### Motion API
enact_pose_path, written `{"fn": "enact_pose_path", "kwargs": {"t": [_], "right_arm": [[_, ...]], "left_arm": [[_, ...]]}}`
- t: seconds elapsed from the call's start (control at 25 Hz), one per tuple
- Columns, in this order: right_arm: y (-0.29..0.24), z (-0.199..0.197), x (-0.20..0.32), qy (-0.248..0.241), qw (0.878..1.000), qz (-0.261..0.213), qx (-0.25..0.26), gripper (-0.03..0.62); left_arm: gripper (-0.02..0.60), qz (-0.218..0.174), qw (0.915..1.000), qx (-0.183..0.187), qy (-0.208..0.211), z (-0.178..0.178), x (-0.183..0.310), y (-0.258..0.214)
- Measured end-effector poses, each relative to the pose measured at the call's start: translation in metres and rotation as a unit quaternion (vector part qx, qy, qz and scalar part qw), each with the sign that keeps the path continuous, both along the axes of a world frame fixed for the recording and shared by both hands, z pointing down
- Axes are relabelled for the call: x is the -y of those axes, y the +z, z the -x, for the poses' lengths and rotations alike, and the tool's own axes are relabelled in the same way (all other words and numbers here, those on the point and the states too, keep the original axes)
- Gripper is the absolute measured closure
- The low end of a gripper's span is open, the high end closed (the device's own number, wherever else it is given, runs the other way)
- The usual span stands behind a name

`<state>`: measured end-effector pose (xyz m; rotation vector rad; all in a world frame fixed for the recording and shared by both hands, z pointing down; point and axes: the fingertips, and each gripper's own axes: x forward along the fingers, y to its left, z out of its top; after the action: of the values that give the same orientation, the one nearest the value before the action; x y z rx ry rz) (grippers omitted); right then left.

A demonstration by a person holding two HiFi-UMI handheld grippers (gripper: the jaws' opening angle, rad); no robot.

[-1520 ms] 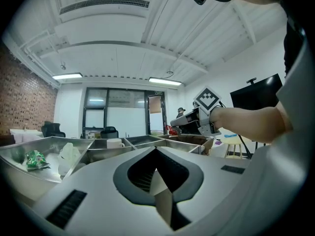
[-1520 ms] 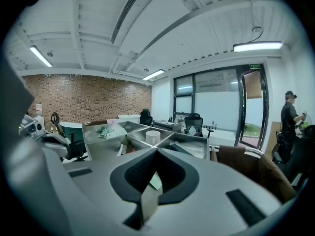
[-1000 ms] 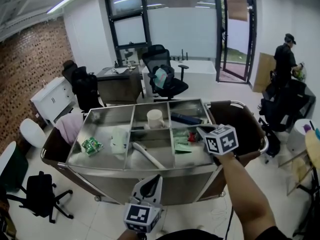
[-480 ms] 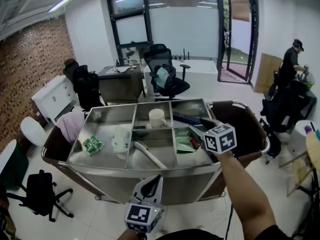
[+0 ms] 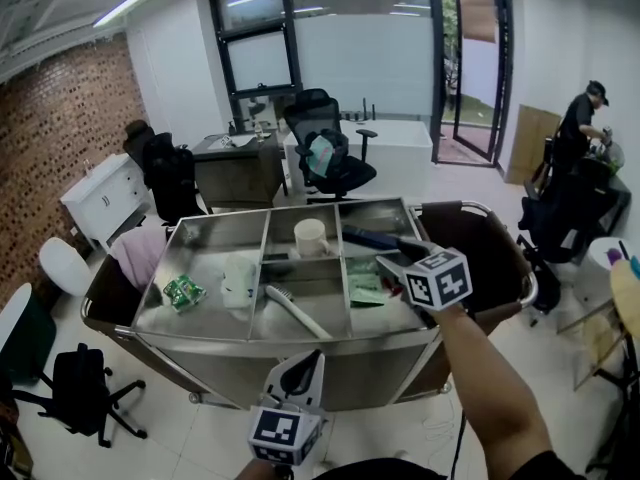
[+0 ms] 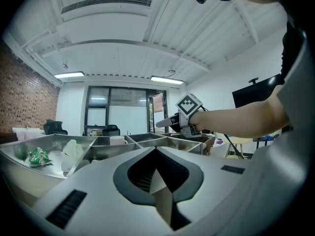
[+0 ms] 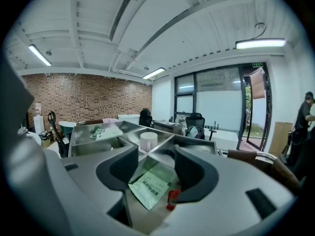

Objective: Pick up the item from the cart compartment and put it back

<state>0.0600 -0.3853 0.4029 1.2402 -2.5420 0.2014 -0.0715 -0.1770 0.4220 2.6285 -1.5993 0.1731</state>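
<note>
Your right gripper [image 7: 155, 167]: jaws just opened wide, gripping nothing | green packet [image 7: 150, 185], small red item [image 7: 171, 199] lay below their gap | left gripper [image 6: 157, 152]: jaws together, empty.

— Entry one: any writing that reads?
— None that I can read. Green packet [image 7: 152, 187], lying below my right claw [image 7: 156, 155]: dark print on its face, too small to make out.
— Entry two: signs?
— Green sign [image 7: 256, 64] above the doorway: characters blurred.
— Entry three: codes, numbers?
— Right cube [image 5: 438, 279] and left cube [image 5: 284, 434], the latter behind my left claw [image 5: 308, 360]: black-and-white square markers, no letters or figures. Small green pouch [image 5: 183, 290]: print illegible.
</note>
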Motion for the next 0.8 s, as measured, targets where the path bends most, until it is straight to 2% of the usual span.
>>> {"fn": "enact_pose_path", "kwargs": {"t": [0.16, 0.24, 0.28, 0.32, 0.48, 0.8], "right_arm": [[-0.001, 0.001, -0.007, -0.008, 1.0, 0.005, 0.006, 0.369], [-0.002, -0.001, -0.009, -0.002, 1.0, 0.005, 0.003, 0.407], [-0.003, -0.004, -0.009, 0.005, 1.0, 0.005, 0.0, 0.453], [-0.003, -0.006, -0.009, 0.011, 1.0, 0.005, -0.002, 0.572], [-0.001, -0.012, -0.015, 0.015, 1.0, 0.015, 0.006, 0.58], [-0.023, -0.015, -0.06, 0.002, 0.999, -0.022, 0.027, 0.58]], "left_arm": [[0.581, 0.002, 1.0, 0.001, 0.001, -0.003, -0.001, 0.002], [0.581, 0.003, 1.0, 0.001, 0.003, -0.004, -0.002, 0.002], [0.581, 0.003, 1.0, 0.0, 0.004, -0.004, -0.003, 0.003], [0.581, 0.005, 1.0, -0.001, 0.004, -0.004, -0.003, 0.003], [0.581, -0.001, 1.0, 0.001, 0.004, -0.003, -0.001, 0.006], [0.581, -0.004, 1.0, 0.002, 0.003, -0.005, 0.002, 0.007]]}}
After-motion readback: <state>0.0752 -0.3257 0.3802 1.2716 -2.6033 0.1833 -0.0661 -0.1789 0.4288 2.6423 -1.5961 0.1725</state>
